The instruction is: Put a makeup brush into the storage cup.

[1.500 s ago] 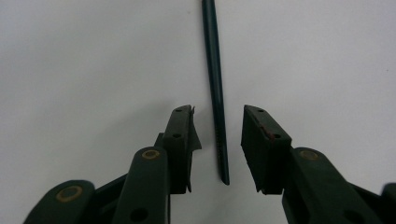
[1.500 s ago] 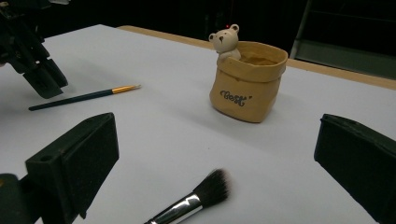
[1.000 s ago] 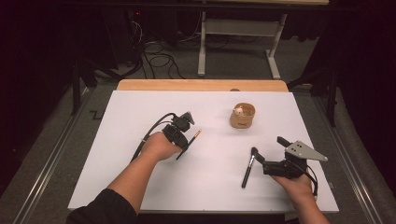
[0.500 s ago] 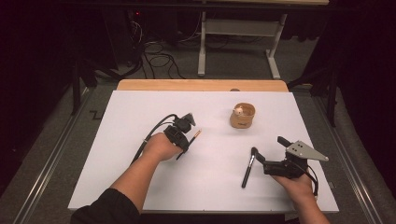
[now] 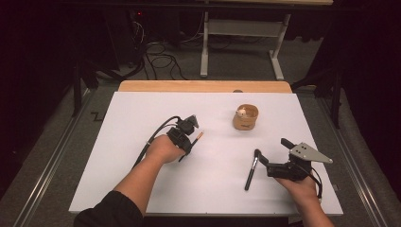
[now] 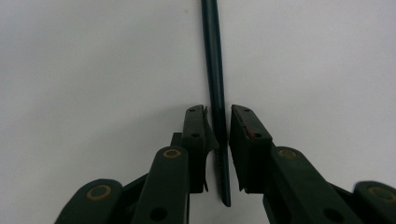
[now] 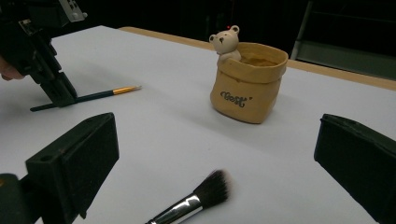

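Note:
A thin dark brush (image 5: 196,139) with a gold ferrule lies on the white table, left of centre. My left gripper (image 5: 187,141) points down over its handle. In the left gripper view the handle (image 6: 212,56) runs between the jaws, which have just been closing, and both pads (image 6: 201,128) touch it. From the right gripper view, that gripper (image 7: 58,95) stands on the brush (image 7: 100,94). My right gripper (image 5: 272,149) rests open at the right. A black makeup brush (image 5: 250,172) lies beside its left jaw, bristles (image 7: 212,186) low between the jaws. A tan pot with a bear figure (image 5: 246,118) stands behind.
The white table (image 5: 142,109) ends in a wooden strip (image 5: 203,86) at the far side. Behind it on the dark floor are cables (image 5: 156,52) and a metal table frame (image 5: 241,28). The pot (image 7: 247,84) stands upright ahead of the right gripper.

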`<state>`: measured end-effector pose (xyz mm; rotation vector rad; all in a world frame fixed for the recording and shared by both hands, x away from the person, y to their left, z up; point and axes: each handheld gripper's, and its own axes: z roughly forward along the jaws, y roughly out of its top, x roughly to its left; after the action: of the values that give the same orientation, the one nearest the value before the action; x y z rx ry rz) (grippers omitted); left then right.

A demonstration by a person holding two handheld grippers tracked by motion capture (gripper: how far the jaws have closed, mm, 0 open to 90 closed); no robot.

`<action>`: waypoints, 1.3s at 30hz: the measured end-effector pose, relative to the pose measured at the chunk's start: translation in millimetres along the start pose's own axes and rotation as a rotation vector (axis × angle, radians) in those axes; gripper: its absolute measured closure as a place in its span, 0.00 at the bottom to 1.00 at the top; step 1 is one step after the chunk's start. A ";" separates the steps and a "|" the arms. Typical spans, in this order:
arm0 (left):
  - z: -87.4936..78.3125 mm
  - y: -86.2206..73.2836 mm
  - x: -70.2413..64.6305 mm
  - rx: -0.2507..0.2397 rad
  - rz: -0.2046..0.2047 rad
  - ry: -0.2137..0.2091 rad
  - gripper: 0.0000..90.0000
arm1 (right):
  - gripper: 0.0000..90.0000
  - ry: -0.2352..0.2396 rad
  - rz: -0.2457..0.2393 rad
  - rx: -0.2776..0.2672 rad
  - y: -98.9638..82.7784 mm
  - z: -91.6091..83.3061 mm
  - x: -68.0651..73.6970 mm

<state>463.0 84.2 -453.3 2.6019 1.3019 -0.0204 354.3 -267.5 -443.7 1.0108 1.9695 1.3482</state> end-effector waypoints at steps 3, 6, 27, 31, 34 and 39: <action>0.1 0.1 0.1 0.001 0.003 0.001 0.84 | 0.01 0.001 -0.004 -0.001 0.0 0.3 -0.3; 0.4 0.2 0.0 0.002 0.003 0.006 0.86 | 0.01 0.002 -0.003 -0.002 0.0 0.4 -0.4; 2.3 3.1 -5.4 0.022 0.013 0.056 0.93 | 0.01 0.001 0.001 0.008 -0.4 1.1 -0.1; 2.2 3.0 -5.5 0.022 0.013 0.057 0.93 | 0.01 0.002 -0.003 0.008 -0.5 1.4 -0.3; 1.9 2.5 -5.7 0.019 0.018 0.060 0.93 | 0.01 0.003 -0.003 0.009 -0.6 1.7 -0.8; 1.7 1.8 -6.3 0.010 0.026 0.064 0.93 | 0.01 0.001 -0.005 0.004 -0.4 0.8 -1.1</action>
<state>460.8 77.8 -453.8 2.6480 1.2923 0.0613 355.5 -268.1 -444.4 1.0069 1.9747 1.3430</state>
